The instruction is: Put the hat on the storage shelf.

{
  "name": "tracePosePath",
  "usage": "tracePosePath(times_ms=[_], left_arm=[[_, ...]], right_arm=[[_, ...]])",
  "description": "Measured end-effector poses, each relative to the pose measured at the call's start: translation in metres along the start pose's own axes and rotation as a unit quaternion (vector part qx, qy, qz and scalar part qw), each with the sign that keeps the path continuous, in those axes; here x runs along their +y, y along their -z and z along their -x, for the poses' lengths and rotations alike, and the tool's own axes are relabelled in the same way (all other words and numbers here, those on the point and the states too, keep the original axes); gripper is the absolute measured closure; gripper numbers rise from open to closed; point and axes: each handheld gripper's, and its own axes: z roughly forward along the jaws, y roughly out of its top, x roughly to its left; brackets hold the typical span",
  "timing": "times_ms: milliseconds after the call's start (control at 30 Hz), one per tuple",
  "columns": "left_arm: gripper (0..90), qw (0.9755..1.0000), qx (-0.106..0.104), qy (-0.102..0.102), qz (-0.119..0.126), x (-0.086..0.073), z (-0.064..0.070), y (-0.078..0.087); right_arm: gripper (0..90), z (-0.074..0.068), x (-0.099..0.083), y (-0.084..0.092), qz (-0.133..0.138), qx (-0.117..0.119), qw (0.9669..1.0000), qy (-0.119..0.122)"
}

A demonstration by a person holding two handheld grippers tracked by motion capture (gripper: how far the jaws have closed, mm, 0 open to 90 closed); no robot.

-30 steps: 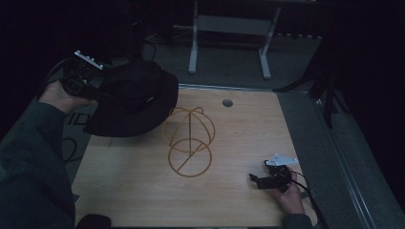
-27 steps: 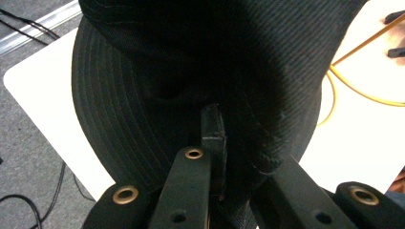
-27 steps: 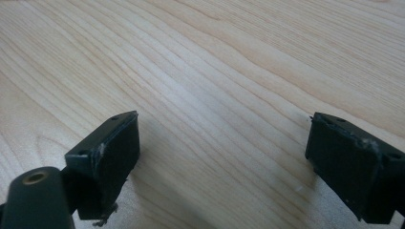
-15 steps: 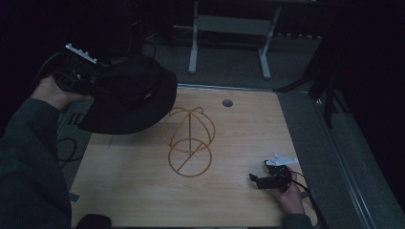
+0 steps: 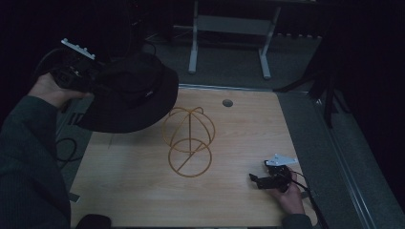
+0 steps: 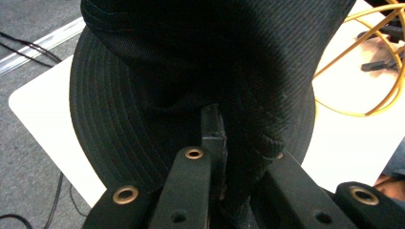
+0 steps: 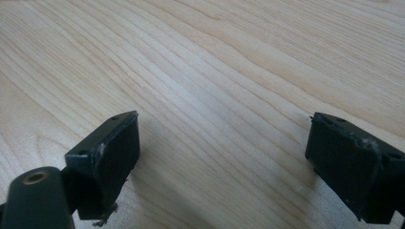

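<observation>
High view showed my left gripper (image 5: 88,78) clamped on the black fabric bucket hat (image 5: 129,93), held aloft left of the gold wire dome-shaped hat stand (image 5: 189,141). My right gripper (image 5: 260,181), jaws apart, rested on the wooden table (image 5: 133,191), right of the stand.

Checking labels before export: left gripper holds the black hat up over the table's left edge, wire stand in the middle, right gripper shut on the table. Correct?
One error: the right gripper is open, its jaws wide apart over bare table in the right gripper view. The rest holds: the left gripper holds the hat up, and the wire stand is in the middle.
</observation>
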Motion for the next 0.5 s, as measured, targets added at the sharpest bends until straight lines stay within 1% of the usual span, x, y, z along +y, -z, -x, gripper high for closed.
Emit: tracePosePath(times_ms=[233,367,500], left_arm=[[88.2,0.9999,-0.010,-0.002,0.009,0.000,0.000,0.005],[88.2,0.9997,-0.009,-0.007,0.020,0.000,0.003,0.009],[88.2,0.9994,-0.015,-0.010,0.029,0.001,0.005,0.012]], right_arm=[[11.2,0.000,0.000,0.000,0.000,0.000,1.0000,0.000],[11.2,0.000,0.000,0.000,0.000,0.000,1.0000,0.000],[11.2,0.000,0.000,0.000,0.000,0.000,1.0000,0.000]])
